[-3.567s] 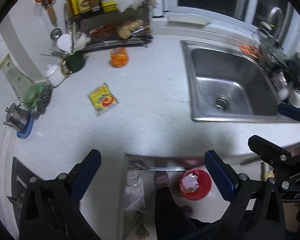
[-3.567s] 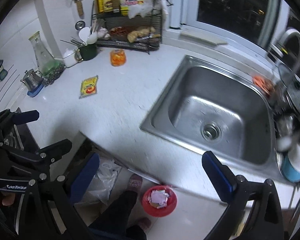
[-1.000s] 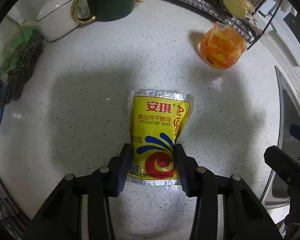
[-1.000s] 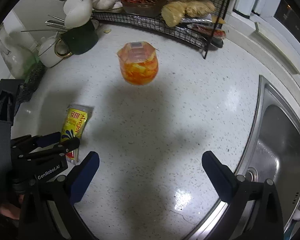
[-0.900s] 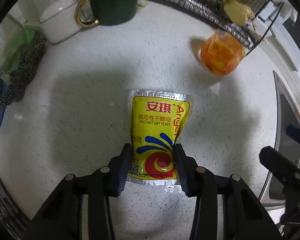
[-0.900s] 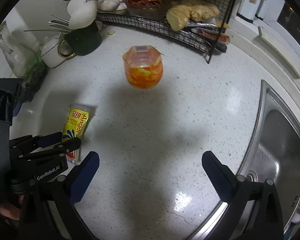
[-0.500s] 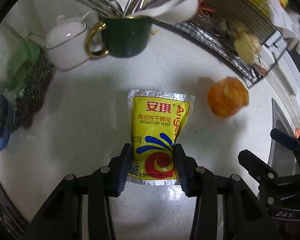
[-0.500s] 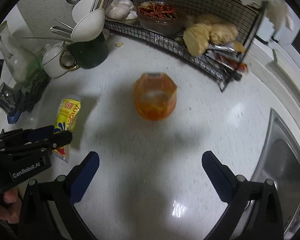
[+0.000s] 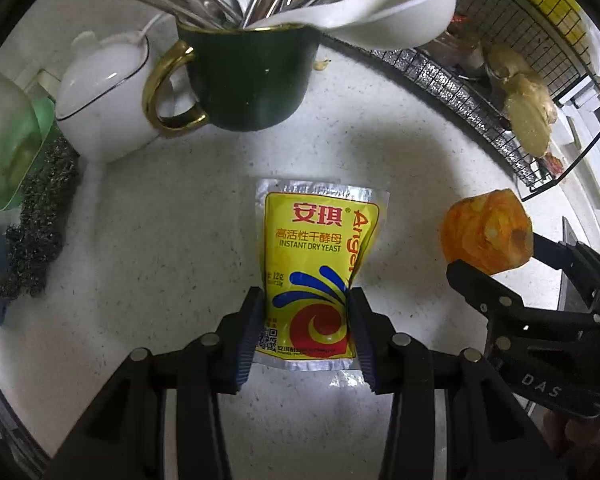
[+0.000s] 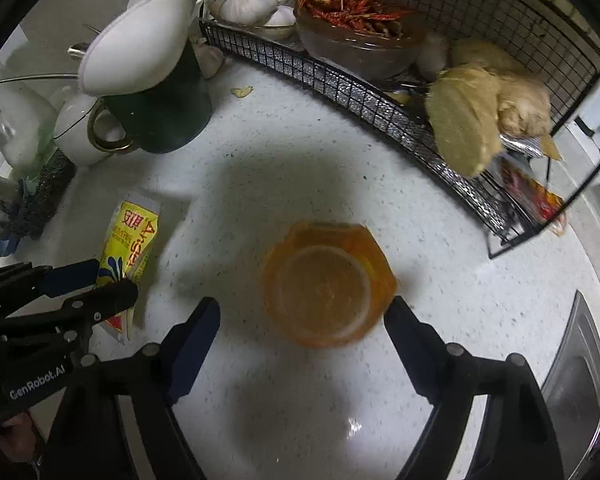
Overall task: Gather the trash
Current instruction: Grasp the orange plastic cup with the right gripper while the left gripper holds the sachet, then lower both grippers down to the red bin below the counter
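The left gripper (image 9: 306, 322) is clamped on the lower part of a flat yellow foil sachet of instant dry yeast (image 9: 318, 264), its blue pads pressing the two side edges. The sachet hangs over the speckled white stone countertop (image 9: 160, 240), in front of the dark green mug with a gold handle (image 9: 248, 80) that is crammed with steel cutlery and a white ladle.

To the right of that mug, nearer the black wire rack (image 10: 380, 92), sits an orange translucent plastic cup with a faceted rim (image 10: 326, 282). The right gripper (image 10: 300, 318) points down at it, and its jaws have just been closing. The cup lies between the fingers; the right pad looks to be at the cup's edge, though the blur leaves contact uncertain, and the left pad stands clear of it.
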### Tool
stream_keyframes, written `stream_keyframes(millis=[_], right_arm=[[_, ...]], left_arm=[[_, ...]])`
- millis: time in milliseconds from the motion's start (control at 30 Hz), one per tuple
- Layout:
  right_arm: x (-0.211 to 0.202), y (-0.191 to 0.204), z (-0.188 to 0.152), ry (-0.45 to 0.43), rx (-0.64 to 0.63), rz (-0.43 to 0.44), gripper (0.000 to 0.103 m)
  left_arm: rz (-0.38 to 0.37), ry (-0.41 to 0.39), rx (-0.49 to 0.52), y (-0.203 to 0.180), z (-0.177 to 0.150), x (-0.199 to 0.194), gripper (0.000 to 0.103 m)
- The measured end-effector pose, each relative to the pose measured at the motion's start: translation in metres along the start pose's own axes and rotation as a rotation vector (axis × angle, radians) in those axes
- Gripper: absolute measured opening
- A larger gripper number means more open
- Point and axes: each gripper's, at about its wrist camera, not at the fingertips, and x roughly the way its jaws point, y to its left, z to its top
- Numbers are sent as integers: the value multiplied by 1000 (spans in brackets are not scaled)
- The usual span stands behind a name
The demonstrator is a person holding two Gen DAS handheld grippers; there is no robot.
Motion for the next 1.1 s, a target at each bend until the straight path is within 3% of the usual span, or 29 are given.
stream_keyframes(millis=[33,100,400,667,833,1100], right_arm=[[2,1,1,4,-5,-2,78],[8,3,2,22,-13,-8,62],[-7,-5,-11,-14,13,29,60],[-49,-15,-43,-56,55,-14,60],[-84,-28,-79,-85,116,-58,60],[-144,-51,-165,-126,238,-109,60]], left_arm=[[7,3,2,-1,2,3,41],[2,7,2,-2,3,6,41],[-17,-17,41,-18,-3,-8,41],[-73,-26,108,-49,-31,-28,41],[-106,-45,188,-82,-55,-42,41],[-162,-70,334,-138,-110,-76,41]])
